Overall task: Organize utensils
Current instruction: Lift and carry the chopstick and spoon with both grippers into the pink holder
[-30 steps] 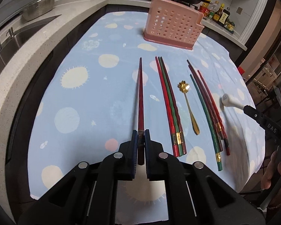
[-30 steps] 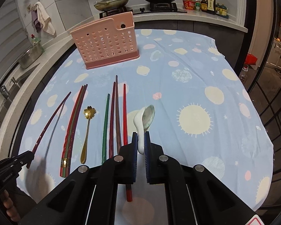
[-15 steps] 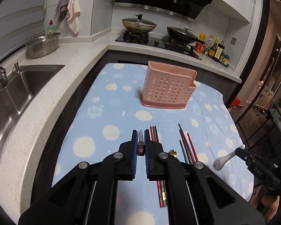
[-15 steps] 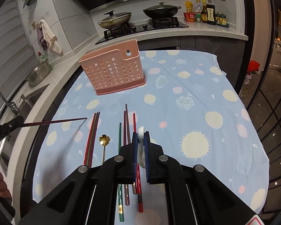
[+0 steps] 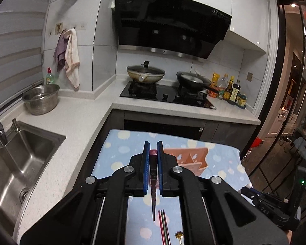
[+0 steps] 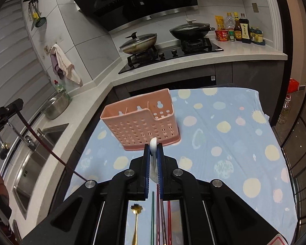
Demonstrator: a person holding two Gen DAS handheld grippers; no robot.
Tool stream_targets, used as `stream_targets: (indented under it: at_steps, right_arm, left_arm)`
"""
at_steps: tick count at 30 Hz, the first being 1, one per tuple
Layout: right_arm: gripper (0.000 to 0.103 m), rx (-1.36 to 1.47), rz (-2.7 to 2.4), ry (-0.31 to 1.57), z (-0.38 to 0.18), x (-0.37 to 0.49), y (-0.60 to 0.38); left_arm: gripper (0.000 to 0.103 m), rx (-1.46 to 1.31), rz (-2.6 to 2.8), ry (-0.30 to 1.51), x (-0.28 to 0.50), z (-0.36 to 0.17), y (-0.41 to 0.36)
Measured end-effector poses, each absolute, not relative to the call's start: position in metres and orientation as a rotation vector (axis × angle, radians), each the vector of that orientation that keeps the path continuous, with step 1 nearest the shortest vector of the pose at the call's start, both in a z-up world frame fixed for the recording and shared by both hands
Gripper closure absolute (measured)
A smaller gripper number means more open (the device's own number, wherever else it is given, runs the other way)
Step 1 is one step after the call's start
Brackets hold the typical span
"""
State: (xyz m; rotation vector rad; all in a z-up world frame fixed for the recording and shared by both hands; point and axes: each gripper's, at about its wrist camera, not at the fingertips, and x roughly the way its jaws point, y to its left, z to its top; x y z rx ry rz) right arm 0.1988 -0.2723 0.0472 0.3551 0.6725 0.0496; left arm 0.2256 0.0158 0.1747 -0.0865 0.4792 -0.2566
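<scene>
The left hand-held gripper (image 5: 153, 153) is clenched on a dark red chopstick (image 5: 153, 185), which hangs tip-down between its blue pads, above the desk (image 5: 120, 149) with its spotted blue cloth. In the right wrist view that same chopstick slants down from the left hand-held gripper at the left edge. The right hand-held gripper (image 6: 153, 152) grasps a white ceramic spoon (image 6: 153, 163), the handle end poking up past the fingertips and the rest hanging below. The pink perforated utensil holder (image 6: 141, 122) stands upright on the cloth toward the stove, its compartments open on top. Lying on the cloth under the right hand-held gripper are a gold flower-headed spoon (image 6: 136, 220) and, just beside it, a row of green and red chopsticks (image 6: 160, 218); more chopsticks (image 5: 163, 226) lie under the left one
</scene>
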Motion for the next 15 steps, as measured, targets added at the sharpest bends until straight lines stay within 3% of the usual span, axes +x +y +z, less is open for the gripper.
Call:
stream_targets:
  at_steps: [8,15]
  right_arm:
    - [0.097,0.388,0.076,0.591,0.078,0.273,-0.28]
    - [0.097,0.41,0.055,0.614,0.067,0.328,-0.289]
  left_arm:
    - [0.097,-0.097,-0.286,0.32,0.27,0.238,-0.009]
    - [0.097,-0.1,-0.276,0.337,0.332,0.229,-0.028]
